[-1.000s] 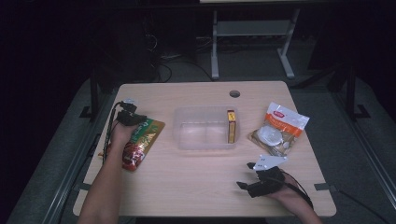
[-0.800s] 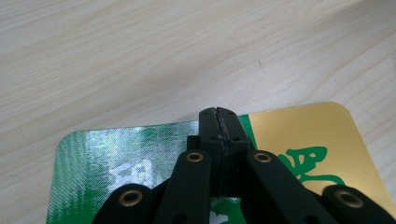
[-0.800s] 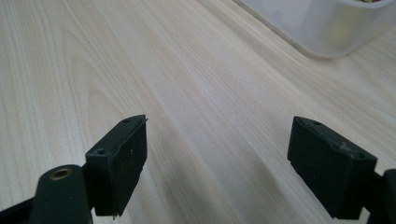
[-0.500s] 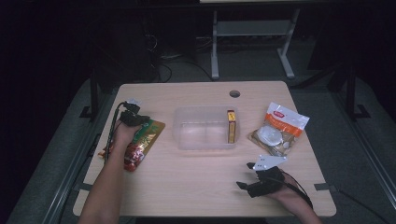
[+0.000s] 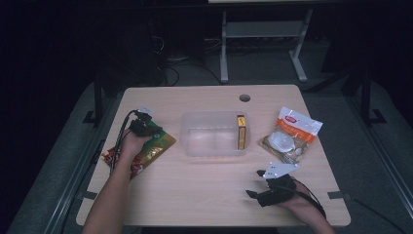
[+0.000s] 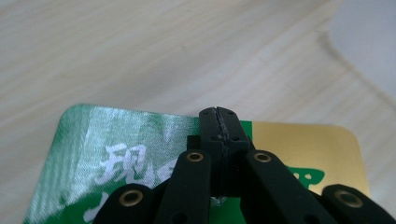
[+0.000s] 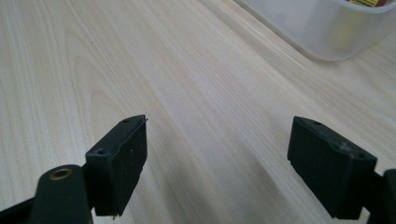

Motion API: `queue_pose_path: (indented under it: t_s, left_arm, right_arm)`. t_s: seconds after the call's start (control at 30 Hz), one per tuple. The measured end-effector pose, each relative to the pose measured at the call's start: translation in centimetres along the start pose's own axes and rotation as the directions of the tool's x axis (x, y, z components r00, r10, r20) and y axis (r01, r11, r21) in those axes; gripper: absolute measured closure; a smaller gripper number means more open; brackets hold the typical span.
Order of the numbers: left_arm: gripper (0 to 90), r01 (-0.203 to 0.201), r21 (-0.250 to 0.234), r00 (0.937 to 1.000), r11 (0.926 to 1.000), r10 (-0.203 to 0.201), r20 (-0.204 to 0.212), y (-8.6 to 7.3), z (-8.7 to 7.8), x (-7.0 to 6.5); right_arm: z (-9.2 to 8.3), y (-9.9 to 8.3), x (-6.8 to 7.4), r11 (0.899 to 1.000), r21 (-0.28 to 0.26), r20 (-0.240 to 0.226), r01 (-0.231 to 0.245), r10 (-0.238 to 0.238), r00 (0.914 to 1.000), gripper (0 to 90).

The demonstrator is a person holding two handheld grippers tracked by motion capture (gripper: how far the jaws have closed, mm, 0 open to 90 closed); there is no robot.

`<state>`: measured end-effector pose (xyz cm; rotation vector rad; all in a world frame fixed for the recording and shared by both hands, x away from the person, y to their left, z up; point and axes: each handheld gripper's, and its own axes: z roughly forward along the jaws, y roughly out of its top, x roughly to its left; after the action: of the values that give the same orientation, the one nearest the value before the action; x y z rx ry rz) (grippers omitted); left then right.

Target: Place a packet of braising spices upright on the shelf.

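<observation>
1. The wooden table [image 5: 204,195] carries everything, and the person's forearms come in from its near edge, one at each side.
2. A clear plastic bin [image 5: 214,146] sits at the middle of the table with a yellow box [image 5: 240,132] standing against its right wall. It looks like the place the snack bags are meant to go.
3. The green and gold snack bag [image 5: 158,141] lies flat at the left of the table, apart from the bin's left wall. Its long axis runs on a slant, from the near left edge up toward the bin.
4. A white and orange bag [image 5: 292,134] lies to the right of the bin, untouched.
5. The left gripper [image 6: 218,122] is pinched fully together on the far, top edge of the green and gold snack bag, with the foil caught between its jaws. The bin lies to its right, so the coming move is most likely a carry rightward across the bare wood.
6. The right gripper [image 7: 217,163] rests near the front right of the table, jaws spread wide with nothing between them. It is the nearer one to the white and orange bag.
</observation>
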<state>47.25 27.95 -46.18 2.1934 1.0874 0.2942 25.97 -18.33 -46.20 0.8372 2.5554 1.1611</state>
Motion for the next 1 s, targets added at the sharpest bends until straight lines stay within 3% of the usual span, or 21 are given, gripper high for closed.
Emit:
queue_pose_path:
  t_s: [0.13,0.33,0.43,0.7,0.97,1.0]
  left_arm:
    - [90.0,-0.002,-0.001,0.9993,1.0,0.002,0.039,-0.5,-0.3,-0.7]
    - [90.0,-0.045,0.018,0.9959,0.9988,0.044,0.079,-1.1,-0.8,-2.0]
    - [90.0,-0.04,0.008,0.9942,0.9992,0.039,0.1,-1.7,-1.0,-3.0]
    - [90.0,-0.115,0.022,0.9835,0.9931,0.111,0.143,-3.4,-2.5,-5.3]
    - [90.0,-0.143,0.025,0.972,0.9894,0.136,0.191,-5.2,-3.9,-7.4]
    - [90.0,-0.164,0.03,0.9691,0.986,0.155,0.191,-5.4,-4.1,-7.6]
  right_arm:
    - [0.0,0.0,0.0,1.0,-0.004,0.001,0.005,-0.005,1.0,19.3]
    - [0.0,0.1,0.1,1.0,-0.003,0.002,0.008,-0.008,1.0,19.4]
    - [0.0,0.1,0.1,1.0,-0.004,0.003,0.012,-0.012,0.9999,19.4]
    - [0.0,0.3,0.2,1.0,-0.003,0.005,0.018,-0.018,0.9998,19.4]
    - [0.0,0.3,0.3,1.0,-0.001,0.008,0.021,-0.021,0.9997,19.4]
    - [0.0,0.3,0.3,1.0,-0.001,0.008,0.022,-0.022,0.9997,19.4]
